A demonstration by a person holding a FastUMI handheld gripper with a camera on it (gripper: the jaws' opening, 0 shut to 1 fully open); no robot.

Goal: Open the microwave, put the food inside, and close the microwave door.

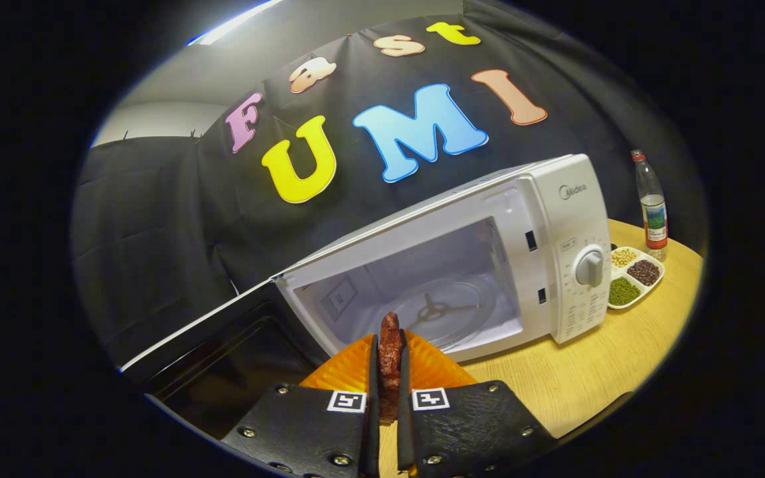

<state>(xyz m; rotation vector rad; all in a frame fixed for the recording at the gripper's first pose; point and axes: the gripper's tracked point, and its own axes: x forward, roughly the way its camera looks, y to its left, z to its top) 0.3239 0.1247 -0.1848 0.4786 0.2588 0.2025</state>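
My gripper (389,362) was pinching the food (390,345), a dark reddish strip that looked like cooked meat, with both fingers pressed flat against its sides and its top end standing up past the tips. I judged that upright, edge-on hold suited the job: the strip could go nose-first through the opening without catching. The microwave (489,265) stood just ahead on the table (621,358), its door (223,345) swung fully out to the hinge side and lying beside my fingers, so the cavity was clear to enter; opening was evidently done, and placing and closing were left. The food sat in line with the glass turntable (449,309), still outside the cavity as far as I could judge, though the fisheye made depth hard to call. The whole scene was tilted, which I put down to how I held the tool. Count: one microwave, one door, one turntable, one dial (590,267), two latch slots (530,240) in the frame, one piece of food. Beyond the microwave, well clear of my path, were one bottle (652,202) with a red cap and one tray (633,277) with three compartments of dry grains or beans: pale, dark and green.
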